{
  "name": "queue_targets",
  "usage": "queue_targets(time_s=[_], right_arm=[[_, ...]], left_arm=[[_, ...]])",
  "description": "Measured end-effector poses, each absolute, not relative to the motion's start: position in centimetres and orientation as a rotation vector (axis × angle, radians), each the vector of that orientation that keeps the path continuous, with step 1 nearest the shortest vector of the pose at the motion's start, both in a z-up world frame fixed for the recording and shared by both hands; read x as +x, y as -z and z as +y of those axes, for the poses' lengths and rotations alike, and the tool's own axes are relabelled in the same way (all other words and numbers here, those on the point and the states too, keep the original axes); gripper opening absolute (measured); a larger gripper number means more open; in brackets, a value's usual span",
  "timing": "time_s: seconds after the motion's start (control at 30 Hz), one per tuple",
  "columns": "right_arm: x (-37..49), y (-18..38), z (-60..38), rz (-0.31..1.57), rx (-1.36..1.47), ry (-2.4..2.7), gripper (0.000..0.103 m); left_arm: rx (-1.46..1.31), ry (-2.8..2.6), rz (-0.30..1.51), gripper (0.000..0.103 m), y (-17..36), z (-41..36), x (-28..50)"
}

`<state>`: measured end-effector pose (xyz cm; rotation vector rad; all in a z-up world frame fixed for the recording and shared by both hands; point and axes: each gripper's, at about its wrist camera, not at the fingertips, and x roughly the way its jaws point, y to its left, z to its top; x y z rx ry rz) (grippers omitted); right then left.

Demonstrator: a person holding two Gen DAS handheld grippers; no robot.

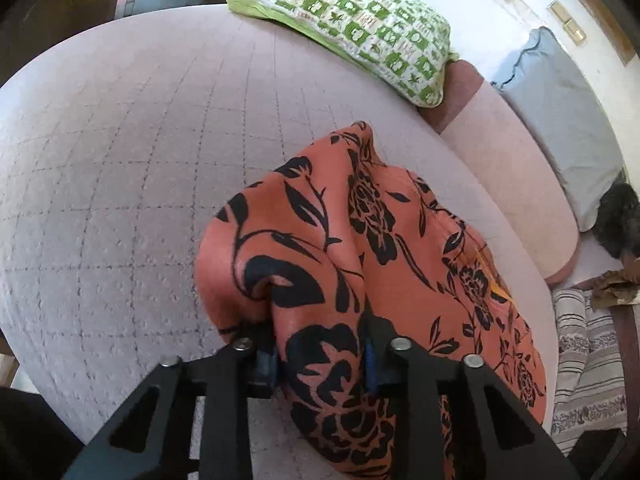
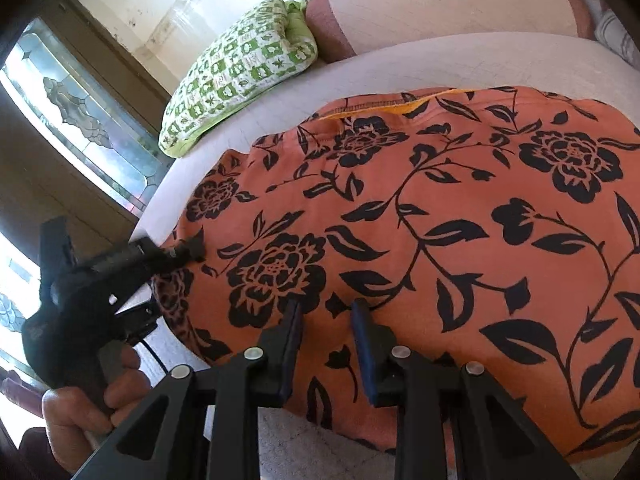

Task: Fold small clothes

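Already gripped at 2 points, the orange floral garment (image 2: 440,220) lies across a pale quilted bed (image 1: 120,140), its near hem drawn toward the tools. The left gripper (image 1: 320,356) is clenched on a thick bunch of that hem, cloth bulging up and forward between its blue pads (image 1: 266,364). The right gripper (image 2: 326,344) pinches a low ridge of the same edge, further along to the right; fabric fills the narrow gap between its fingers. From the right wrist view, the left tool and the hand (image 2: 80,408) holding it sit off to the left at the garment's corner. Ahead of both tools, a green patterned pillow (image 1: 348,28) rests near the bed's far side. The step in hand looks like lifting the near edge to fold it forward; done well, both grips would rise together and travel level, keeping the hem taut between them so the fold line lands straight and short of the pillow.
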<state>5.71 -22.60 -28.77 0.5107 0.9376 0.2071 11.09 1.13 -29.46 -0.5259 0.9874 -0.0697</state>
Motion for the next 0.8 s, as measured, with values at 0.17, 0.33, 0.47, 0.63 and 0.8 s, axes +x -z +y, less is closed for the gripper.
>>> queue_targets(time_s=[0.17,0.33,0.47,0.63,0.8], right_arm=[[5.6,28.9,-24.2,0.981,0.641,-0.243,0.030],[5.3,28.9,-26.2,1.022,0.775,-0.261,0.030],[6.1,27.6,-28.2,1.035,0.821,-0.275,0.038],[11.5,21.9,-29.6,1.013,0.747,-0.270,0.072],[20.6,17.5,-25.0,1.152,0.665,-0.428,0.073]], left_arm=[[-0.389,0.136,0.883,0.023,26.7,-0.7,10.2],[-0.145,0.197,0.724,0.023,24.5,-3.8,8.5],[-0.001,0.216,0.648,0.023,24.9,-5.5,7.5],[0.097,0.236,0.621,0.023,25.2,-7.4,7.4],[0.177,0.291,0.577,0.023,25.0,-8.8,6.8]])
